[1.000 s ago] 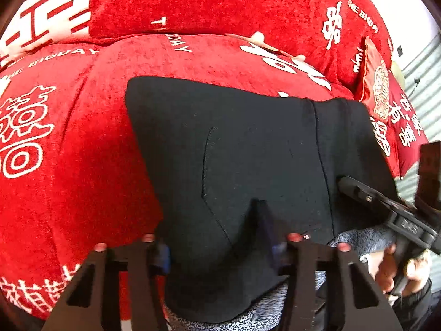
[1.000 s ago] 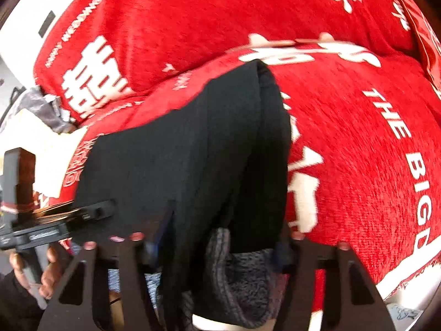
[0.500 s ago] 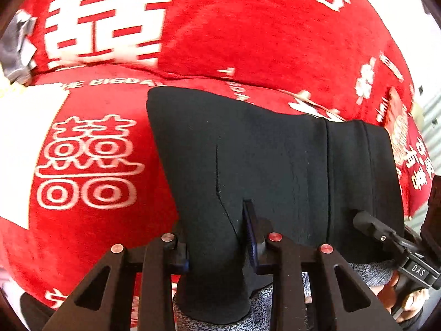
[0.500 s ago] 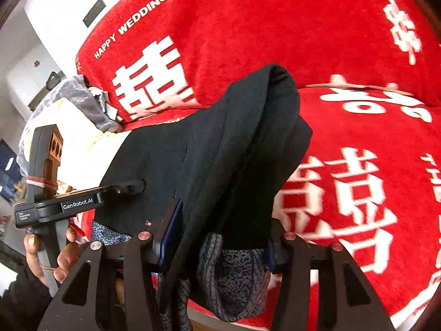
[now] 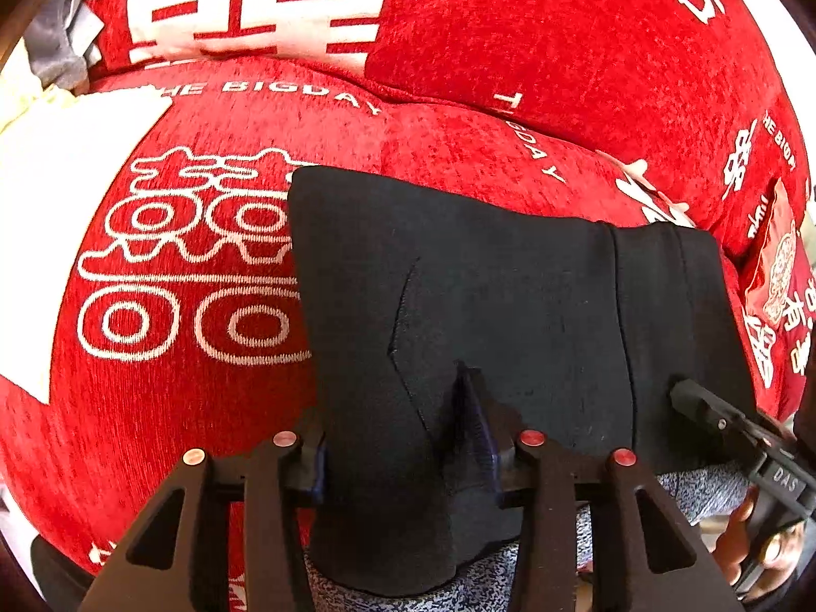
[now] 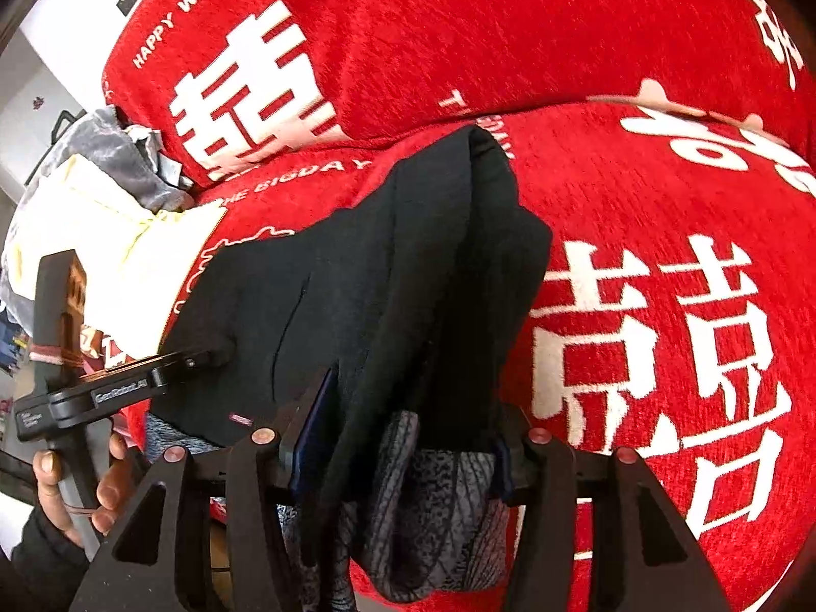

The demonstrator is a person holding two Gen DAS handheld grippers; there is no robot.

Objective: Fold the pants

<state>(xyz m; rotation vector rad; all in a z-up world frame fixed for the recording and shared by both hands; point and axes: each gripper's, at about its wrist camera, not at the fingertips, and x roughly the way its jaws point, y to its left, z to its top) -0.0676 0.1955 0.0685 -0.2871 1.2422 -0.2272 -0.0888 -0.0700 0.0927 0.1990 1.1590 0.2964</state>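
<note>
We see the black pants (image 5: 500, 316) lying folded on the seat cushion of the red sofa (image 5: 204, 408), their near end hanging over the cushion's front edge, where a grey speckled inner layer (image 6: 438, 500) shows. The left gripper (image 5: 403, 454) has its fingers closed in on a bunch of the pants at their left near corner, cloth filling the gap between them. The right gripper (image 6: 403, 443) is clamped on the thick folded edge at the right near corner, black cloth and grey lining packed between its fingers. The pants' far edge stops short of the back cushion (image 5: 510, 25), leaving a strip of bare red seat. To the left of the pants the seat is open up to a white cloth (image 5: 66, 163) at the cushion's left edge; to the right, in the right wrist view, we find broad bare seat (image 6: 663, 306). A small red pillow (image 5: 775, 265) sits by the right far corner.
</note>
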